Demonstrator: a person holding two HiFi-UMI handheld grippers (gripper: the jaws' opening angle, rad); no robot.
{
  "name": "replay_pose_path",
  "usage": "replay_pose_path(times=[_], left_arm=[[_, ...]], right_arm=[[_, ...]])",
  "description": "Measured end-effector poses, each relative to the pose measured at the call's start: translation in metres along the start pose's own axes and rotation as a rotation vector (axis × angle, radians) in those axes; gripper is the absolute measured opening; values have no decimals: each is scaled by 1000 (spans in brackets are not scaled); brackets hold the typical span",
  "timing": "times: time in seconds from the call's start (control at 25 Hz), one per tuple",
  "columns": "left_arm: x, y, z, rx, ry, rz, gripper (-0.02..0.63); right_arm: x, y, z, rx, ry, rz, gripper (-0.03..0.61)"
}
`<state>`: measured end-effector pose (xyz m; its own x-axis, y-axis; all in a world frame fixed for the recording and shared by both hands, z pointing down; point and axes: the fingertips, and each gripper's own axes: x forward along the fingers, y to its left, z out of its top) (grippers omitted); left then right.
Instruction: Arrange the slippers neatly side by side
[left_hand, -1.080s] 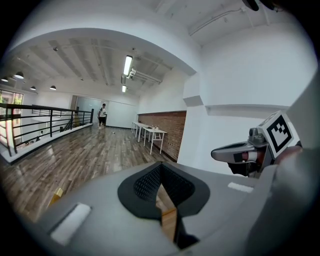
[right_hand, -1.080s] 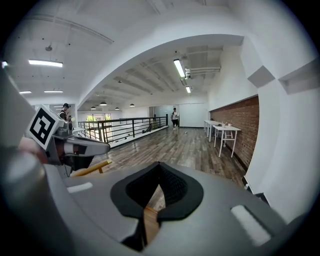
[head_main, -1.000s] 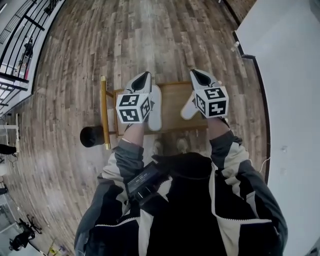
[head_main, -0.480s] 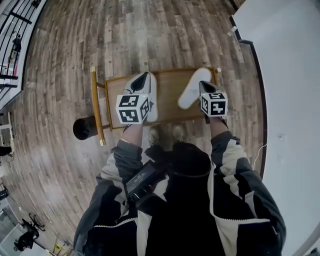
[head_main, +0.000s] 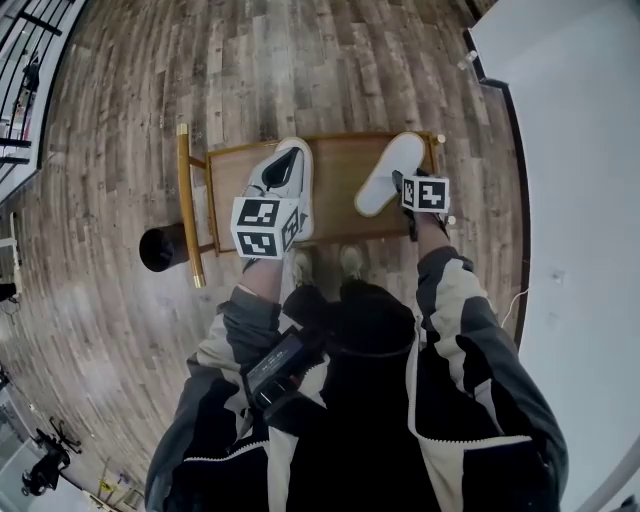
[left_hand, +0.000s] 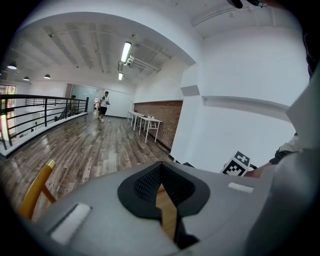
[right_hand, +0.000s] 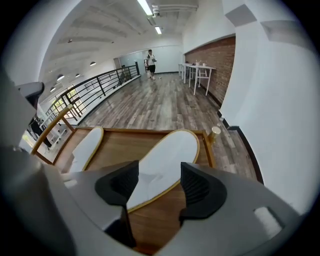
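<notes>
White right slipper (right_hand: 167, 152) sits askew between my just-opened right fingers (right_hand: 197, 187), well apart from the left slipper (right_hand: 87, 145) under my clenched, empty left fingers (left_hand: 145, 185), so I judge aligning remains.

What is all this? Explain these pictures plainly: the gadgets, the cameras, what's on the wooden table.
A standing person holds a two-jaw gripper in each hand; the patterned cubes belong to them. One picture comes from a head camera looking down; the others ride on the grippers. Two white slippers lie apart on a low wooden table. The left gripper, jaws together, is over the left slipper. The right gripper has just opened its jaws; the right slipper shows its near end between them, ungripped.
</notes>
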<state>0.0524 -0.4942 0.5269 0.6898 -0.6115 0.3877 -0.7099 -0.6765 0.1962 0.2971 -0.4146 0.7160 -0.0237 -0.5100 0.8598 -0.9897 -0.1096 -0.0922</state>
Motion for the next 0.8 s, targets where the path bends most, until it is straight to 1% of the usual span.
replay_pose_path(times=[0.12,0.28,0.32,0.36,0.4,0.44,0.64,0.8], left_arm=[[-4,-3,-1,20,-1,-2,9],[-7,-3,-6,29,11,3,9],[-7,-2,-8,27,13,5,9],[-8,-1,-10,25,15,8,9],[-10,1,-11,24,16,11,9],[-11,3,-12,23,16,16,9],[-18,17,-11,9,5,49,10],[-18,20,-7,5,-3,54,9]], right_arm=[[12,-6,-7,51,32,11,270],[25,-8,-9,60,79,9,263],[26,-8,-10,59,87,4,234],[27,-8,-10,53,85,-1,154],[26,-6,-8,43,77,-5,51],[26,-3,-6,31,68,-4,29],[23,18,7,19,30,53,23],[14,36,19,10,2,88,22]])
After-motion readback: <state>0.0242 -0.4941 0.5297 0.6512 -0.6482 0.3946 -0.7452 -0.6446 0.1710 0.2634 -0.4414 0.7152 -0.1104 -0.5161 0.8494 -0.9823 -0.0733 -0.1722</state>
